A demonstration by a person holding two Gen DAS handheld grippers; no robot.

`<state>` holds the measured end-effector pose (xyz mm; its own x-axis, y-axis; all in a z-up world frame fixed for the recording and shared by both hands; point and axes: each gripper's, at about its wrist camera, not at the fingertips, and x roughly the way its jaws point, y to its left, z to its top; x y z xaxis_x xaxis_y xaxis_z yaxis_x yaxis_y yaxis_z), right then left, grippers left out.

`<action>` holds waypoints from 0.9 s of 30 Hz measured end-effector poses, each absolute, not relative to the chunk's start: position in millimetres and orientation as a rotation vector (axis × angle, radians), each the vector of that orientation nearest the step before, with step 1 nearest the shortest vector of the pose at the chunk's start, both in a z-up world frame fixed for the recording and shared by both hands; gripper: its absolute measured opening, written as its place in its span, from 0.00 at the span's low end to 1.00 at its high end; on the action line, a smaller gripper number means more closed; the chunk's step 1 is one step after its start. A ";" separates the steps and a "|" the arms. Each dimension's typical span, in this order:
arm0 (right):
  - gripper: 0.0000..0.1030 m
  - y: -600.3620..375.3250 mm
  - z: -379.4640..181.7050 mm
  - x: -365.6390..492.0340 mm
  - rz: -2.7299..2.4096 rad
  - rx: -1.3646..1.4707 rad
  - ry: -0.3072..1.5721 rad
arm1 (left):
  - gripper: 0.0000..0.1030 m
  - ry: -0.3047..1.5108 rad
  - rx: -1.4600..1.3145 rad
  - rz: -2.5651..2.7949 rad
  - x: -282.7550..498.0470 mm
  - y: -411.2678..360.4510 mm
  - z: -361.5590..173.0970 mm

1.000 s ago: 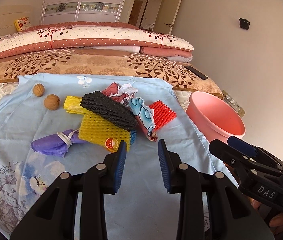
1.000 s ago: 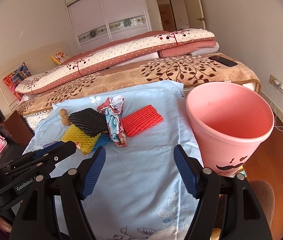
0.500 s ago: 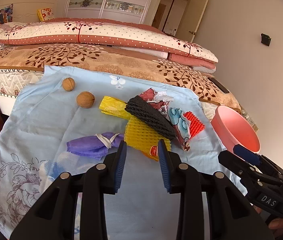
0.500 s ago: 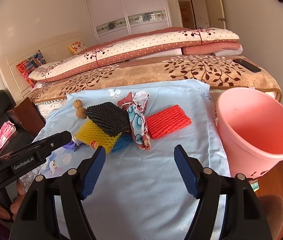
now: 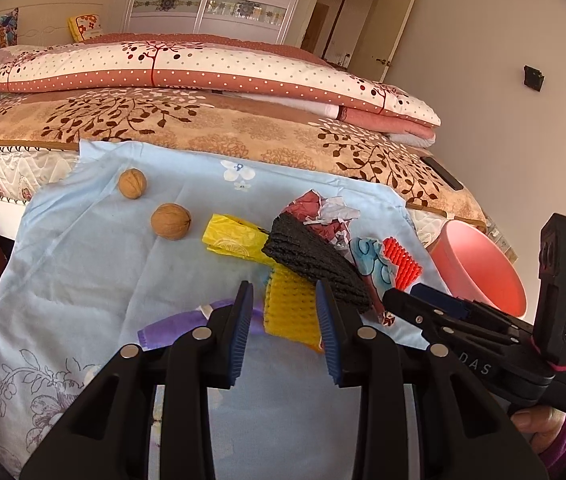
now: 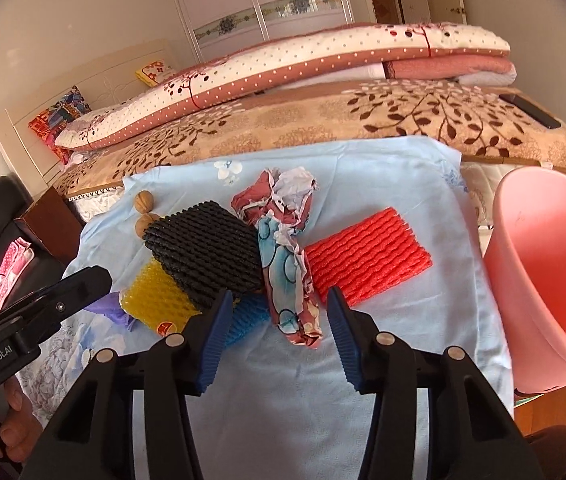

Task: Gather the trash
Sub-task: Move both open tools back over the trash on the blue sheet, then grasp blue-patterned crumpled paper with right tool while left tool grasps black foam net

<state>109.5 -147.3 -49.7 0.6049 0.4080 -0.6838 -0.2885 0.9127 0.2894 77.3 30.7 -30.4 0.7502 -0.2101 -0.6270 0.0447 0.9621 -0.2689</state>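
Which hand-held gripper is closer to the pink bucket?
Right. The right hand-held gripper sits just beside the pink bucket; the left hand-held gripper is farther off, over the yellow foam net.

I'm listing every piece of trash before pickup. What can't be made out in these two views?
- Blue foam net: right view, mostly under the black net; unseen in left view.
- Purple rag: left view, partly behind the left gripper.
- Pink bin: cut by the right view's edge; bottom unseen.

Bare blue cloth point(image 6: 383, 184) lies free ahead of the trash pile point(image 6: 243, 264) and around two walnuts point(image 5: 171, 221). A pink bucket point(image 6: 555, 264) blocks the right; folded bedding point(image 6: 283, 80) closes the far side.
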 end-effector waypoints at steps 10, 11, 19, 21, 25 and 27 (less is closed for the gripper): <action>0.46 -145.5 -55.1 123.4 0.405 0.152 0.855 | 0.32 0.777 -0.312 -0.126 125.3 33.5 -40.0; 0.46 -145.6 -55.7 124.2 0.404 0.151 0.858 | 0.32 0.778 -0.314 -0.123 127.2 33.1 -40.9; 0.21 -146.1 -61.1 127.4 0.410 0.161 0.898 | 0.32 0.772 -0.288 -0.130 136.7 25.3 -42.4; 0.13 -148.0 -61.4 126.9 0.412 0.169 0.899 | 0.32 0.753 -0.278 -0.137 136.3 23.6 -40.1; 0.04 -150.6 -61.1 122.7 0.418 0.171 0.897 | 0.25 0.713 -0.218 -0.154 131.4 14.9 -34.7; 0.02 -151.6 -60.2 118.7 0.422 0.173 0.891 | 0.20 0.696 -0.195 -0.164 127.8 10.2 -31.8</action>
